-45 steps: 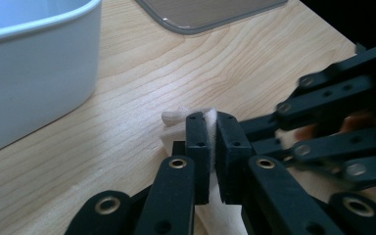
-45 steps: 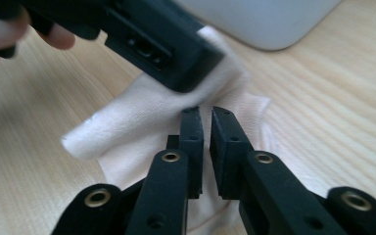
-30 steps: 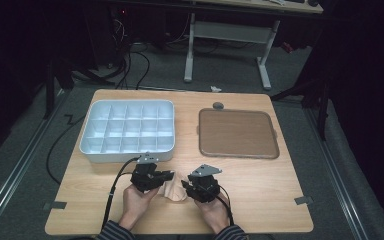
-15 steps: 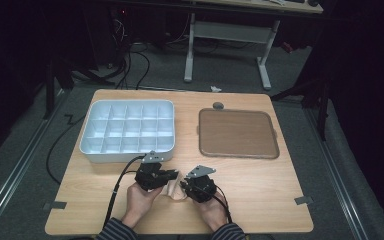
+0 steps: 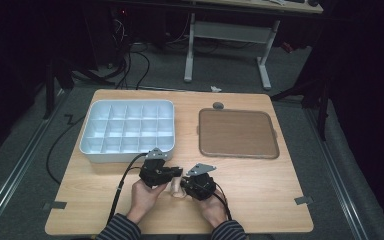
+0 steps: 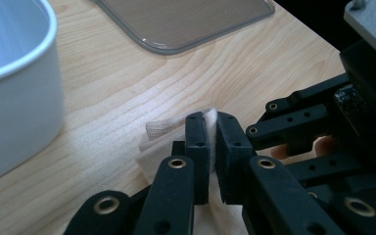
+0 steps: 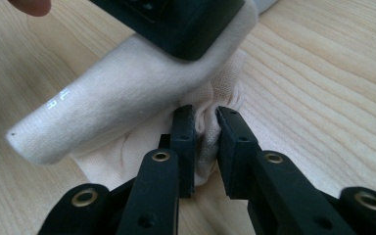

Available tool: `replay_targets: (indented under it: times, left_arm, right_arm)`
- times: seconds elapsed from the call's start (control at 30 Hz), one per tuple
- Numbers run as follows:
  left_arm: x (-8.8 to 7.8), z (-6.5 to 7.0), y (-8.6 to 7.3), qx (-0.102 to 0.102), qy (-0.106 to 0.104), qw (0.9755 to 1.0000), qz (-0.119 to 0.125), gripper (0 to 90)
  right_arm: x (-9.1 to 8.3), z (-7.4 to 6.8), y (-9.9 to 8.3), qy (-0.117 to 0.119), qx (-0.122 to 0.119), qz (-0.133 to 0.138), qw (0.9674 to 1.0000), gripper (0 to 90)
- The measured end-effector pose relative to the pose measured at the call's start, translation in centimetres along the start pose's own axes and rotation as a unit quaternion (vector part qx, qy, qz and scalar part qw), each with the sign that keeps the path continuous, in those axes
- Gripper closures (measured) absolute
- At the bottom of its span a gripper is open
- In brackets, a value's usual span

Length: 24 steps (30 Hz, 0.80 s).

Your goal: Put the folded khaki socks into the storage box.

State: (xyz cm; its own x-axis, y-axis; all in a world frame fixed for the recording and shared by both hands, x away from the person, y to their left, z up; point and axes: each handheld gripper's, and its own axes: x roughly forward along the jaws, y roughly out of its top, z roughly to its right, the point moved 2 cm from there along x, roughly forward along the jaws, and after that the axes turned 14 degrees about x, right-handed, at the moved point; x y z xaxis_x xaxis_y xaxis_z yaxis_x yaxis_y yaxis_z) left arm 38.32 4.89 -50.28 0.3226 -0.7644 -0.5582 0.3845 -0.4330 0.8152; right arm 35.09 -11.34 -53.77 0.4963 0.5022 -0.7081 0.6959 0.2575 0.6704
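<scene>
Right at the near edge of the desk, the person has both tools pinched onto one small cream cloth that lies on the wood between their hands. From above, the left tool and the right tool sit almost touching each other. Up close in the left gripper view, the left tool is clamped tight, with a thin fold of the cloth standing up between its jaws. In the right gripper view, the right tool has just been closing and now nips a bunched bit of the cloth. Farther back, a white compartment tray sits at the left and a brown mat at the right
</scene>
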Motion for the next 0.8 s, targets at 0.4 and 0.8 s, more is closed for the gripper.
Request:
replay_targets:
  times: [0.4, 0.8]
  left_arm:
    - [0.8, -0.7, -0.3, -0.004, 0.006, 1.0, -0.003, 85.0]
    - [1.8, -0.6, -0.7, 0.005, 0.007, 0.9997, -0.024, 84.7]
  right_arm:
    - [0.6, 0.0, 0.7, 0.007, -0.004, -0.006, 1.0, 78.0]
    - [-0.2, 0.0, 0.1, -0.004, 0.004, 0.001, 1.0, 71.4]
